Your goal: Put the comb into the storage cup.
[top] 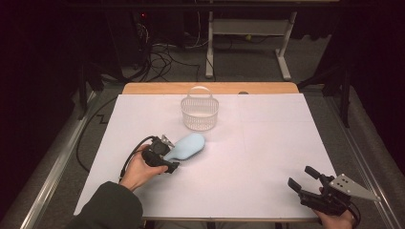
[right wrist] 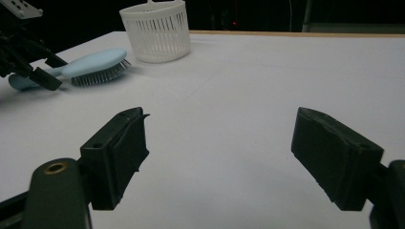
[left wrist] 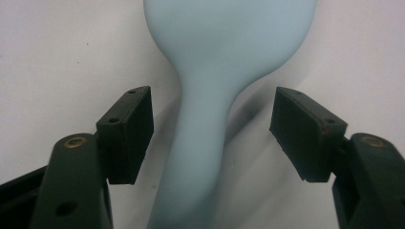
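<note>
Left gripper view puts my left hand-held gripper (left wrist: 212, 136) right over the pale blue hairbrush (left wrist: 210, 109): its handle runs up between my two black jaws, with bare white worktop (left wrist: 57, 57) showing in the gap on either side, so the pads stand spread around the handle and do not press on it yet. The handle is smooth, rounded plastic that swells toward the head, so I judge it stiff and light, but a bit slippery. The narrow waist just below the head looks like the best place to pinch, since the flare above it should keep the brush from sliding out. I would stay off the bristle side, which would give under the pads and let the brush twist.

From the high view, the hairbrush lies flat on the worktop left of centre, its head pointing toward the far right and its handle toward my left hand (top: 138, 167). My right hand-held gripper (top: 302, 179) rests near the close right corner, jaws wide apart with nothing between them, well away from the brush.

Farther back stands a white slotted plastic basket (top: 199, 114) with a hoop handle, upright, near the head of the brush but not touching it. It looks thin-walled and easy to tip.

I can read no brand, label or writing on the brush, the basket or the worktop.
</note>
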Motion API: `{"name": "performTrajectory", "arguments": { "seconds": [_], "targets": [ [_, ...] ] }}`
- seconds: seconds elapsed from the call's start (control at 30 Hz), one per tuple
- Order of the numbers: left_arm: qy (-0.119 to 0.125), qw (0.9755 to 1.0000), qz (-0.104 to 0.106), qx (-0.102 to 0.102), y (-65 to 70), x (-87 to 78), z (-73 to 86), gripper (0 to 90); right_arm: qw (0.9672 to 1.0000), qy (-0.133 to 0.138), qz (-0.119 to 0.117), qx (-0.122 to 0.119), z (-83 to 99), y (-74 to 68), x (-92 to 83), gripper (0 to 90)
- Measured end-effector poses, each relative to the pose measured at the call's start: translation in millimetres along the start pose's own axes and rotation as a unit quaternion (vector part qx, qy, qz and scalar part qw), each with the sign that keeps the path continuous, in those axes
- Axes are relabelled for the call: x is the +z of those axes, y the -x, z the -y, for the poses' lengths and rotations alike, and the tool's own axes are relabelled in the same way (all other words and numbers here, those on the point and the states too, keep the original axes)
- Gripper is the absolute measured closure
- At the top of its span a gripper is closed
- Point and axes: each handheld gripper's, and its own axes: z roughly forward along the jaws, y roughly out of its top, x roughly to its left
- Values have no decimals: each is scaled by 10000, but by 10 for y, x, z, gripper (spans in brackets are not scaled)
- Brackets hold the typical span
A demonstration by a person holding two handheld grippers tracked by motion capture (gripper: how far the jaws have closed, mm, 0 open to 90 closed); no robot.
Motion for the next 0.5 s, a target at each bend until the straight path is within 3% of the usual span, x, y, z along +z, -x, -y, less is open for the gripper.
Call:
{"name": "performTrajectory", "arguments": {
  "seconds": [0.2, 0.5],
  "targets": [
    [-48, 10000, 24, 45, -8, 16, -8, 393, 10000, 15, -43, -39, -1, -4, 0, 202],
    [-162, 9996, 226, 33, -30, 17, -34, 465, 10000, 5, -50, -47, 0, -5, 4, 202]
  ]
}}
